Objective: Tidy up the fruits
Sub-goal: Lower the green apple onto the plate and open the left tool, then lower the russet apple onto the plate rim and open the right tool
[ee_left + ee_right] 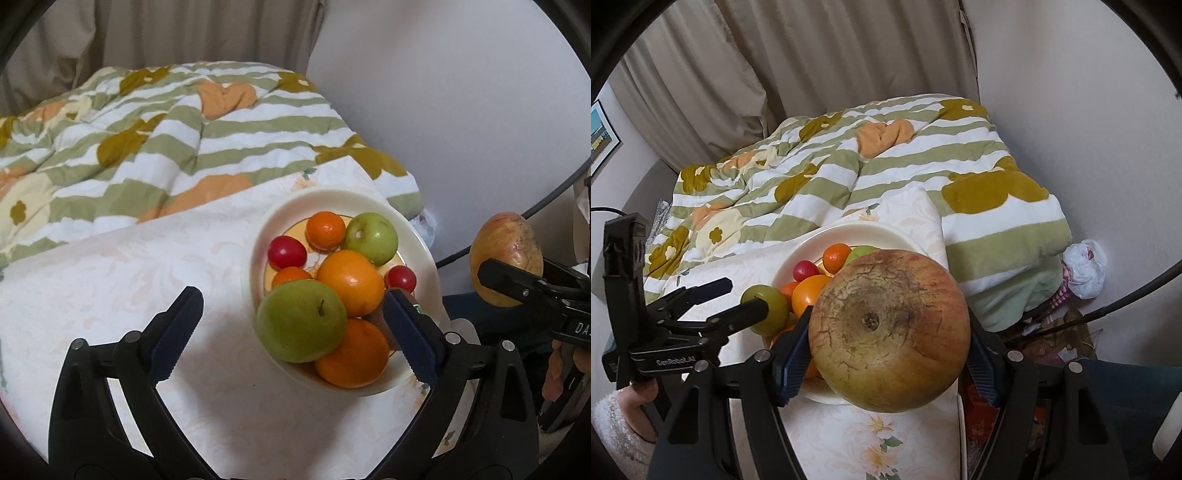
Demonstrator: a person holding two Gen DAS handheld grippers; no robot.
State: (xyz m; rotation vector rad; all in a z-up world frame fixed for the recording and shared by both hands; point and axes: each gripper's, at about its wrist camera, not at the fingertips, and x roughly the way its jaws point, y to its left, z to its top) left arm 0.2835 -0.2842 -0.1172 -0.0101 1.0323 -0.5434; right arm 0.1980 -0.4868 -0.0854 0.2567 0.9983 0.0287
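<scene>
home bedroom, rumpled quilt, curtains

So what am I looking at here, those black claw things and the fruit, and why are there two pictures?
The black claws are two-finger grippers, hand tools that a person holds, one in each hand. Each carries a wide-angle camera looking along its fingers, so you get two pictures: one from the left tool, one from the right.

The left gripper stands open beside a white bowl and holds nothing. The bowl sits on a pale floral cloth and contains two green apples, several oranges and small red fruits.

The right gripper is closed on a large reddish-yellow apple, held above the bowl's near side. Behind lies a striped flowered quilt.
</scene>
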